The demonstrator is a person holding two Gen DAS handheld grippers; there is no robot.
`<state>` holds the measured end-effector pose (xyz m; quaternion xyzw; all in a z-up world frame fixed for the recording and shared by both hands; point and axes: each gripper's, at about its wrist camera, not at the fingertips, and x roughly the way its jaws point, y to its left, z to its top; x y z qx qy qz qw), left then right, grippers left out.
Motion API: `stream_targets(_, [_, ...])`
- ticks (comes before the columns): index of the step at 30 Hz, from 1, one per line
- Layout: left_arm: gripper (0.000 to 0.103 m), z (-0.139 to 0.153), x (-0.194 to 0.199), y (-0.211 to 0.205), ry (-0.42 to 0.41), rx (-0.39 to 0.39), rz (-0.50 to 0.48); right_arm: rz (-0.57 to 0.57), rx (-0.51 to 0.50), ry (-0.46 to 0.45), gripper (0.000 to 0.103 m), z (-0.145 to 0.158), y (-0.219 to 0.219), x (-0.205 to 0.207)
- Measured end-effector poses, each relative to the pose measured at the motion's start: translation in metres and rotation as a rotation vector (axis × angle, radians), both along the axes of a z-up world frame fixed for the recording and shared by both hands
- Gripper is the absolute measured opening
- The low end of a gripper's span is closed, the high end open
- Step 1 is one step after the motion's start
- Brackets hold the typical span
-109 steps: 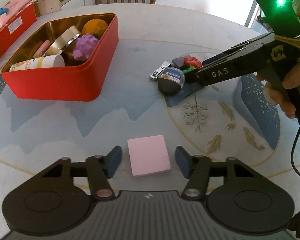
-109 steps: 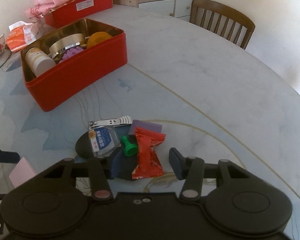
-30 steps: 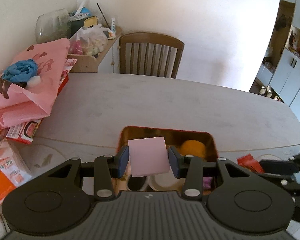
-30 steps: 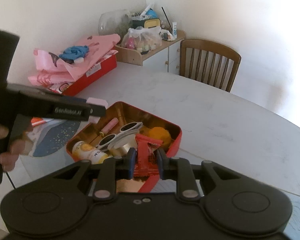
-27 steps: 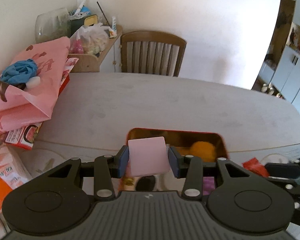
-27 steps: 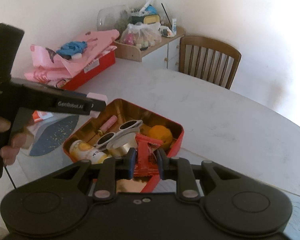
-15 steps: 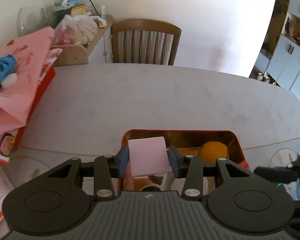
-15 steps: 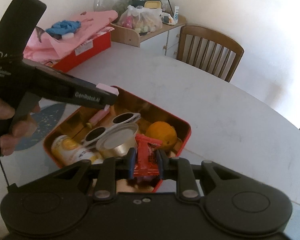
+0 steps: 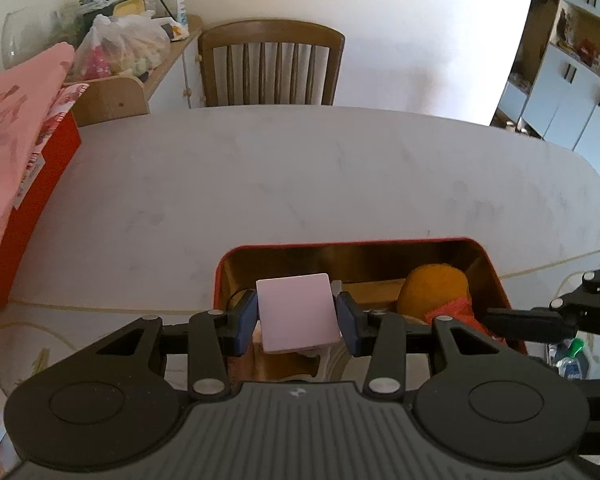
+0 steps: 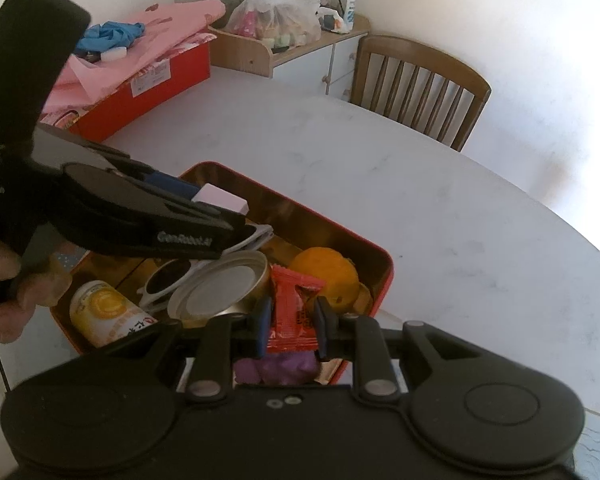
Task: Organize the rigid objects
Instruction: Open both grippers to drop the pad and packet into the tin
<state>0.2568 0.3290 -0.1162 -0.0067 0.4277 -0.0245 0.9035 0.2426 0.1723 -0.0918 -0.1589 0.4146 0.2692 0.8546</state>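
pink block [image 9: 296, 312] | lifted off the table, carried in left gripper [image 9: 296, 320] over red tin [image 9: 496, 276] at lower centre || red packet [image 10: 294, 312] | picked from pile by right gripper [image 10: 290, 326], brought over tin's lower right

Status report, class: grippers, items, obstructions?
Left gripper shut on pink block. Right gripper shut on red packet. Both above crowded tin.
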Motion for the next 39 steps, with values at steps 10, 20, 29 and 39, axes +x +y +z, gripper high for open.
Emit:
stream_targets(10, [0.041, -0.010, 0.009, 0.005, 0.044, -0.039, -0.004, -0.020, 0.009, 0.021, 0.027, -0.001, -0.004, 0.003])
stream_targets(20, [0.042, -0.001, -0.004, 0.002, 0.027, -0.051, -0.014, -0.056, 0.058, 0.033, 0.030, 0.010, -0.021, -0.005])
stream_targets(29, [0.047, 0.020, -0.023, -0.001, -0.007, -0.049, -0.007, -0.072, 0.085, 0.005, 0.037, 0.029, -0.036, -0.019])
stream_targets(39, [0.056, 0.049, -0.057, -0.012, -0.062, -0.036, -0.002, -0.086, 0.143, -0.032, 0.044, 0.054, -0.064, -0.040])
